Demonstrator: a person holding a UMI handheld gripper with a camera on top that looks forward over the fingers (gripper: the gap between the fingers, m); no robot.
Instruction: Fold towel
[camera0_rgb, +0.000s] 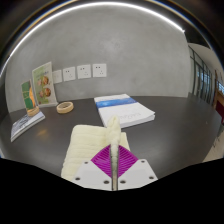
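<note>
A cream-coloured towel (88, 148) lies on the dark table (170, 140) just ahead of my fingers and partly under them. A thin raised edge of the towel (116, 130) stands up between my two fingers. My gripper (116, 165) is shut on that towel edge, the purple pads (103, 160) pressed together with the cloth between them. The rest of the towel spreads to the left of the fingers in a ribbed fold.
A white stack with a blue-topped sheet (126, 110) lies beyond the towel. A roll of tape (64, 106), an upright picture card (42, 84) and a flat booklet (26, 124) are at the far left. A grey wall with sockets (84, 71) stands behind.
</note>
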